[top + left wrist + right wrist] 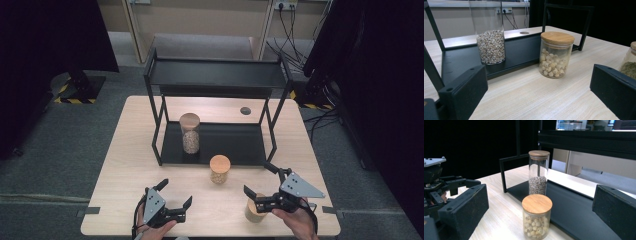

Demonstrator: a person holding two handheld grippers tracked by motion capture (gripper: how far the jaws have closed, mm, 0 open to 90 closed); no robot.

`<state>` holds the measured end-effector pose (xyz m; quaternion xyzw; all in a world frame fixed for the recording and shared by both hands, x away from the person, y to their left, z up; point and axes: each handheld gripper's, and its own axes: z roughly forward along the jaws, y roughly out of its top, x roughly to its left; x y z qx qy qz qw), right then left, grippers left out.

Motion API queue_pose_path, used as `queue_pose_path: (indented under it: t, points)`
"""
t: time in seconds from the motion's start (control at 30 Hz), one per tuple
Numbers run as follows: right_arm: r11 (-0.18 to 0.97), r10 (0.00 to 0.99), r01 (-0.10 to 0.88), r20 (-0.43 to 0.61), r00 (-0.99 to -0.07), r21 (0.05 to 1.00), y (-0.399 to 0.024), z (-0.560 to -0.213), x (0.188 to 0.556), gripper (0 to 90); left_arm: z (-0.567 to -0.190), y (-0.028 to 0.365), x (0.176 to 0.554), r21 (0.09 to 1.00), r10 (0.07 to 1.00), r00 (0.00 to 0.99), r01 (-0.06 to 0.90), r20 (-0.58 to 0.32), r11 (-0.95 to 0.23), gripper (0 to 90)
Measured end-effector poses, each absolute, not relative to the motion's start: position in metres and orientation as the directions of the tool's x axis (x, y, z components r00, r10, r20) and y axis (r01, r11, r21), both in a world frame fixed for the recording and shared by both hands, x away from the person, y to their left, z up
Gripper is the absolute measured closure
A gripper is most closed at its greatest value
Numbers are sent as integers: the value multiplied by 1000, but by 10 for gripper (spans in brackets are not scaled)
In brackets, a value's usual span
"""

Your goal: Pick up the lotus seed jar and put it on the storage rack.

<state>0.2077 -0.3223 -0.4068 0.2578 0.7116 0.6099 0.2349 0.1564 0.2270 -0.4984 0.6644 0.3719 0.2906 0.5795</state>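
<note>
Jar (pixel 220 169) just off shelf (pixel 215 150) front edge; both tongs (pixel 176 196) (pixel 261 180) wide open, empty.

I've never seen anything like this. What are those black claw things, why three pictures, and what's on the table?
There is no robot here: a person holds a two-jaw gripping tool in each hand. The left gripper and right gripper both stand open and hold nothing.

The high view looks down from above the person. The other two pictures come from small cameras riding on each gripper, looking out between its own black jaws.

On the wooden table stands a black two-level rack. A tall jar of small grains sits on its lower shelf. A short jar of pale round seeds, with a wooden lid, stands on the table in front of the rack. A third jar, holding something greenish, stands just below the right gripper.
</note>
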Motion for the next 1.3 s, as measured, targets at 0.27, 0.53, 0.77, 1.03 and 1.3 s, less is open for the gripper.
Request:
queue_pose_path:
  t: [0.27,0.53,0.77,1.03,1.3]
  points:
    - [131,630,103,-3,-777,986,-323,-401,244,11,-498,227,157,986,831,554,158,-46,-51,9]
    - [166,634,135,-1,-774,977,-318,-402,274,17,-499,228,157,986,833,551,161,-47,-50,8]
    - [233,620,126,-48,-783,964,-305,-399,290,23,-498,228,157,986,833,551,158,-47,-48,9]
    - [267,594,132,-55,-803,955,-288,-401,305,26,-498,229,157,987,833,551,156,-47,-48,9]
    - [309,572,144,-63,-818,940,-276,-403,320,30,-498,229,157,987,834,550,155,-47,-46,9]
